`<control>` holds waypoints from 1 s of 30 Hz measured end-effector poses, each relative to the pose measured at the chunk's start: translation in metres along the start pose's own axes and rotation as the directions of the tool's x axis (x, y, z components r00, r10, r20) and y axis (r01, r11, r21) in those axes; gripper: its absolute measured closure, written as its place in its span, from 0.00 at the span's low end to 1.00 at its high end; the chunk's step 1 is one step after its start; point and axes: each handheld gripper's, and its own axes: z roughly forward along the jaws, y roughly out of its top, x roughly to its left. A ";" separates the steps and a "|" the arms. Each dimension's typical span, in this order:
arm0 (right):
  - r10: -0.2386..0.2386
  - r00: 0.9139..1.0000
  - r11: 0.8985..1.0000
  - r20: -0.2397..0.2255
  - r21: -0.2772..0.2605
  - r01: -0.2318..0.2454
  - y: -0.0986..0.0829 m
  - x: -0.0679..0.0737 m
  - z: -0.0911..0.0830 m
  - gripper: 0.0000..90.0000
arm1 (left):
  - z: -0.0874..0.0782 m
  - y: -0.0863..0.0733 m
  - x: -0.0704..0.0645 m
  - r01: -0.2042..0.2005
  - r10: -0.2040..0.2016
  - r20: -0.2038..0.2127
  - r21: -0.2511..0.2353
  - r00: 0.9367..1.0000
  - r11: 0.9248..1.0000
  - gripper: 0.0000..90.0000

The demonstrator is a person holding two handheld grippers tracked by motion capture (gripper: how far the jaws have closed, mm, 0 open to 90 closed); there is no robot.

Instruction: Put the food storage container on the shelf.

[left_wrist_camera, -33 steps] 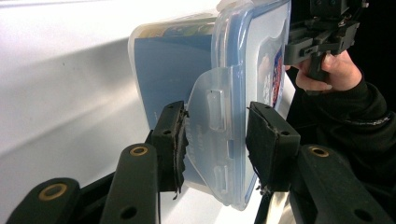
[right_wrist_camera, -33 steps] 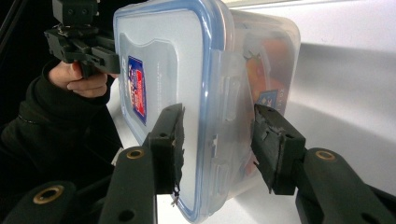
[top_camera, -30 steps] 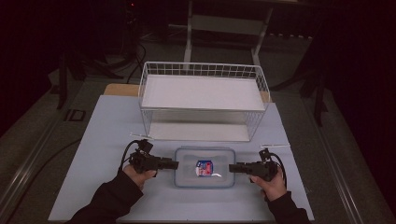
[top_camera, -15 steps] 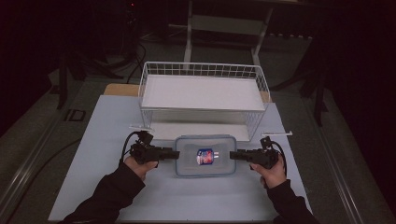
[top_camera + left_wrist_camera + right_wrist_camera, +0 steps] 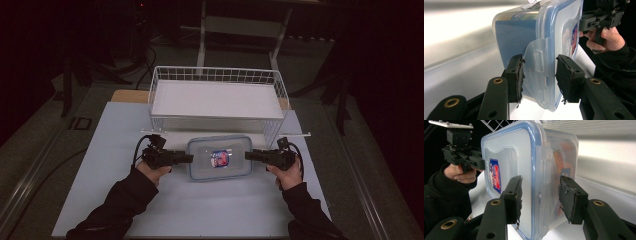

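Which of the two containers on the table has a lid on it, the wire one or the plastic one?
The clear plastic box between the two grippers: it carries a blue-rimmed lid with a sticker on top. The white wire basket behind it is open-topped.

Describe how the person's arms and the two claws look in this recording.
Both arms wear dark long sleeves. The left claw and right claw are black pistol-style handhelds, each trailing a black cable. Close up, each has two black jaws with brass-coloured rivets and worn, frayed black pads. A grey plate tops the left one.
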 end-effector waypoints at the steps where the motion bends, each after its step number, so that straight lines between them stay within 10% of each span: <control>1: 0.000 1.000 1.000 0.001 -0.003 0.000 0.001 -0.001 0.001 0.60 | 0.001 0.001 0.002 0.001 -0.001 -0.004 -0.007 1.000 1.000 0.64; 25: -0.029 0.996 0.997 0.089 -0.072 0.036 0.017 -0.027 0.016 0.59 | 0.029 0.019 0.028 -0.043 0.032 -0.083 -0.137 0.996 0.990 0.61; 30: -0.057 0.991 0.993 0.122 -0.099 0.070 0.017 -0.028 0.020 0.57 | 0.032 0.021 0.031 -0.124 0.104 -0.132 -0.160 0.986 0.979 0.60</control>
